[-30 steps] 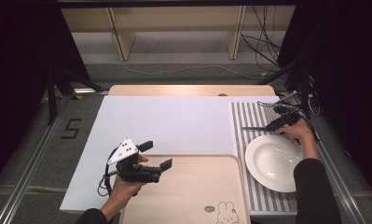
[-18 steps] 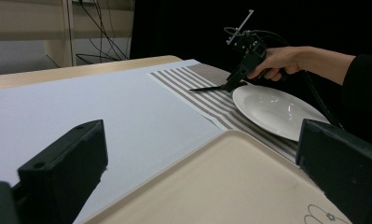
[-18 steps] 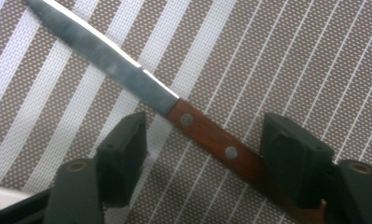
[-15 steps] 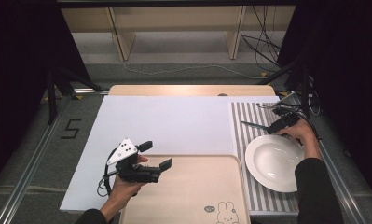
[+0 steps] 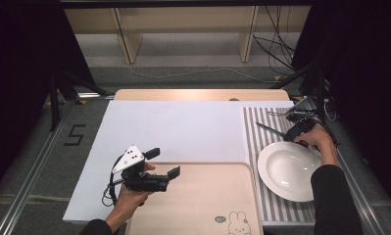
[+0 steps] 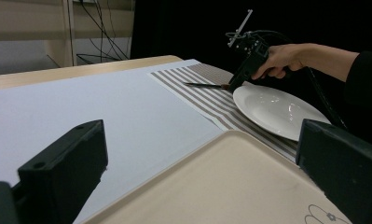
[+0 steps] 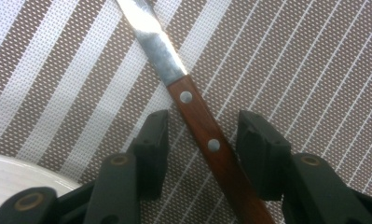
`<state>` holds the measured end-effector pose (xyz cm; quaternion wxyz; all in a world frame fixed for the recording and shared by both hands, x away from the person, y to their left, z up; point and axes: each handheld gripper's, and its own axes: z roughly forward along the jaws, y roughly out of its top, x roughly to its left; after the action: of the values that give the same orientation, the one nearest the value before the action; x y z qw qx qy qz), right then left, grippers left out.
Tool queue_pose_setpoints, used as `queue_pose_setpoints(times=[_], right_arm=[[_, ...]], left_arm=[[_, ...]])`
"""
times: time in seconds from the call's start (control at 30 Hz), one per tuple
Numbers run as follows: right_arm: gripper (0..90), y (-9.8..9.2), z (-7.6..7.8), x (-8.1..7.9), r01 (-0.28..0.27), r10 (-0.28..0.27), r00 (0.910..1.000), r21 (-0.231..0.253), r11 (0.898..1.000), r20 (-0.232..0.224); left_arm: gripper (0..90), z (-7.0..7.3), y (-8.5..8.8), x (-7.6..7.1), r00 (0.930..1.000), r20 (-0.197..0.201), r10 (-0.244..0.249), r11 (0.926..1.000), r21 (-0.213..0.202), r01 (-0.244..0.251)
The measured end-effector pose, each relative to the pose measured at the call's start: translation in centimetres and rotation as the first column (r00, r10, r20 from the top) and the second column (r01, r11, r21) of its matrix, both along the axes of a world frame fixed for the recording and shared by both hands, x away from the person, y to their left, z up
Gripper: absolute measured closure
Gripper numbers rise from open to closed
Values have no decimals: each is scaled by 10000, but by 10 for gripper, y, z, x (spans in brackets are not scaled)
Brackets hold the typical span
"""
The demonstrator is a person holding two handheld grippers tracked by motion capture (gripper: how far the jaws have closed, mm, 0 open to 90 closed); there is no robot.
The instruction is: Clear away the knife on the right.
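Observation:
A knife with a wooden riveted handle and a steel blade lies on the striped placemat, just beyond a white plate. My right gripper points down over the handle, which lies between its jaws. The jaws have just been closing, but a gap remains on each side of the handle. In the high view this gripper sits at the knife's handle end. My left gripper rests open and holds nothing at the left edge of the beige tray.
A white sheet covers most of the table. The plate's rim lies close beside my right gripper's left jaw. The tray carries a rabbit drawing near its front. Cables trail beyond the table's far right corner.
The right gripper's jaws have drawn closer together around the knife handle. Both hands stay where they were, and the knife has not moved.

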<state>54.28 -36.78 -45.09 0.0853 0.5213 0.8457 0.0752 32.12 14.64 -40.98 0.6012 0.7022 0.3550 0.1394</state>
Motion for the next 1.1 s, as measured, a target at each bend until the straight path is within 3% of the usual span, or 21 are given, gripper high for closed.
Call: queue_pose_setpoints(times=[0.27, 0.3, 0.5, 0.7, 0.87, 0.9, 1.1], right_arm=[[705, 0, 0, 0, -103, 109, 9997, 279, 9996, -220], [762, 0, 1, 0, -245, 258, 9990, 346, 9991, -361], [771, 3, 1, -2, -444, 447, 9985, 100, 9990, -309], [773, 5, 4, -5, -852, 875, 9947, -438, 9954, 544], [773, 4, 6, -5, -939, 993, 9916, -674, 9933, 833], [773, 3, 8, -6, -883, 967, 9889, -780, 9930, 1124], [774, 1, 23, -8, -900, 1084, 9774, -1067, 9902, 1814]], left_arm=[[21, -1, -1, 0, 10000, -12, -24, 10000, 91, 24], [21, -1, -1, 0, 10000, -4, -26, 10000, 83, 26], [21, -1, -1, 0, 10000, -13, -10, 10000, 48, 10], [21, -1, 0, 1, 10000, -30, 1, 10000, 38, 0], [21, -1, 0, 1, 10000, -56, 17, 10000, 59, -17], [21, -1, 0, 1, 10000, -58, 13, 10000, 62, -13], [21, -1, 0, 1, 10000, -52, 12, 10000, 64, -11]])
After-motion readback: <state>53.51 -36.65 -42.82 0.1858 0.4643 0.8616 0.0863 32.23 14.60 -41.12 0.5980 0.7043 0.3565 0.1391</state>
